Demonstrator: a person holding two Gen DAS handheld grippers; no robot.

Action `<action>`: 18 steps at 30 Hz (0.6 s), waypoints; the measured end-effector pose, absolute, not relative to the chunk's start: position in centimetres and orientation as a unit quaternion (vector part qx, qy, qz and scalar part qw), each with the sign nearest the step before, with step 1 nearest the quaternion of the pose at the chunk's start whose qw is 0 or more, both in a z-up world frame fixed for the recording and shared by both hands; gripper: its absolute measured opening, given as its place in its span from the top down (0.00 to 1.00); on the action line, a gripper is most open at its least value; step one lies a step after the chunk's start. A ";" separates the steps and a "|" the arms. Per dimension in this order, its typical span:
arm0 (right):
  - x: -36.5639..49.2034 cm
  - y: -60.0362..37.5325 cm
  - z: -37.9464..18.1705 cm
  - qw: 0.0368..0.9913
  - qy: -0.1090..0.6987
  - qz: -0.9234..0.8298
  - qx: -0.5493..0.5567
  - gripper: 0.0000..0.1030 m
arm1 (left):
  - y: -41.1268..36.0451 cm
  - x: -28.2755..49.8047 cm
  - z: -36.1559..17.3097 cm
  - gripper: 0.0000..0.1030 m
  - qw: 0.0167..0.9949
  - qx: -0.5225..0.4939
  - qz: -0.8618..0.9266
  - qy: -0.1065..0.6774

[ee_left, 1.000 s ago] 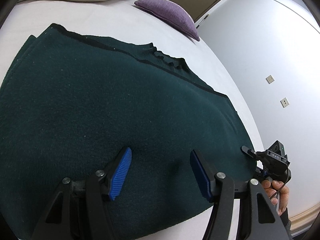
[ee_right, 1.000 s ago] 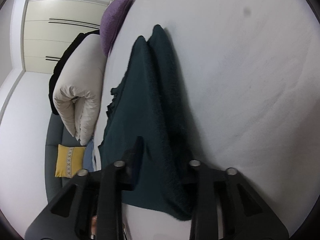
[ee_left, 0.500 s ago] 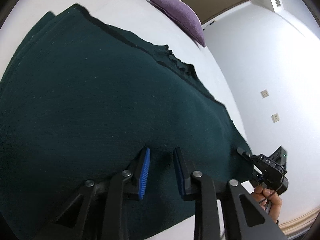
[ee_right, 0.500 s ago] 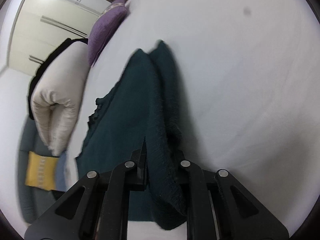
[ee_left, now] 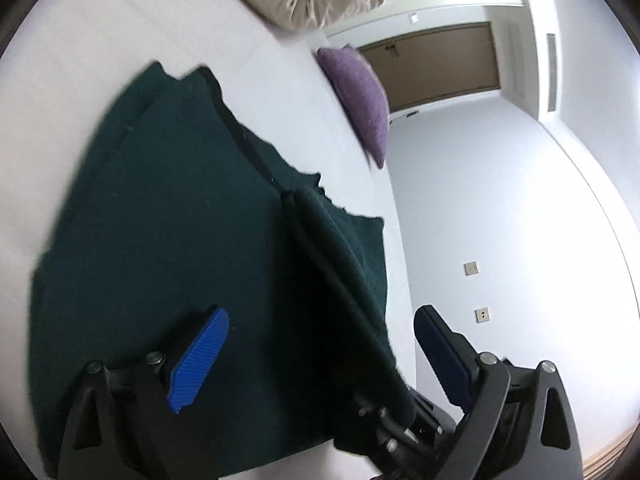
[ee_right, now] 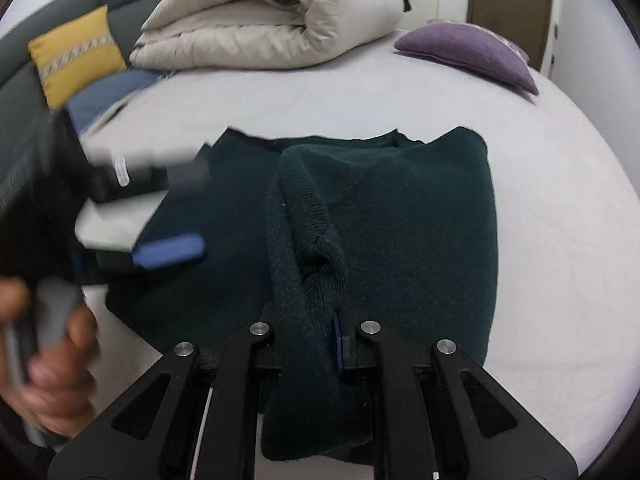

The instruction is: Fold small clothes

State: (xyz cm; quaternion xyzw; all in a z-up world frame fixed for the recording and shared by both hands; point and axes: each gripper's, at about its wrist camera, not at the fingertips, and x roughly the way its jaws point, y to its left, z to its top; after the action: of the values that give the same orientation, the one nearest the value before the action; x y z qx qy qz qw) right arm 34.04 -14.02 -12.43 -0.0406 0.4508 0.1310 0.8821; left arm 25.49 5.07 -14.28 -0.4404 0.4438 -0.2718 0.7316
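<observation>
Sweater: a dark green knit sweater (ee_right: 420,220) lies on the white bed (ee_right: 560,200), near the middle. It looks soft and fuzzy.
Sweater shape: most of it is flat. One edge is lifted up into a thick ridge that runs from the sweater's middle toward the right claw.
Sweater edges: the far edge is wavy at the neck. A darker band runs along one side in the left wrist view.
Right claw: the right claw (ee_right: 308,344) is closed tight on the lifted edge of the sweater. The cloth bunches up between its black fingers and hangs down below them.
Left claw: the left claw (ee_left: 320,356) is opening wide. Its blue pads (ee_left: 198,360) stand far apart above the sweater and press on nothing. The lifted ridge of cloth passes between them.
Hand: a hand (ee_right: 48,360) holds the left claw at the left side of the right wrist view. It is blurry.
Blanket: a big cream blanket (ee_right: 272,20) is rolled up at the far end of the bed.
Pillows: a purple pillow (ee_right: 468,52) lies on the bed near a brown door (ee_left: 436,64). A yellow pillow (ee_right: 76,54) leans on a grey couch (ee_right: 24,40).
Wall: the white wall (ee_left: 520,240) has two small switch plates.
</observation>
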 end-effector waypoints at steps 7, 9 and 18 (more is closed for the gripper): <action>32.1 -12.9 -13.6 0.886 0.431 0.129 -0.115 0.88 | 0.2 29.7 -14.2 0.36 0.723 -0.378 -0.275 0.509; 31.5 -12.2 -13.8 0.885 0.425 0.132 -0.139 0.88 | -0.7 30.5 -14.6 0.65 0.715 -0.361 -0.279 0.530; 27.5 -14.4 -11.2 0.868 0.429 0.244 -0.058 0.65 | 2.9 29.6 -13.7 0.86 0.727 -0.330 -0.281 0.532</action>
State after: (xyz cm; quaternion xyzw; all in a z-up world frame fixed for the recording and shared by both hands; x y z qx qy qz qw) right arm 27.54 -14.44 -11.23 -0.0577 0.4293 0.2438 0.8677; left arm 29.61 2.87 -13.69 -0.3296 0.5324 -0.2806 0.7275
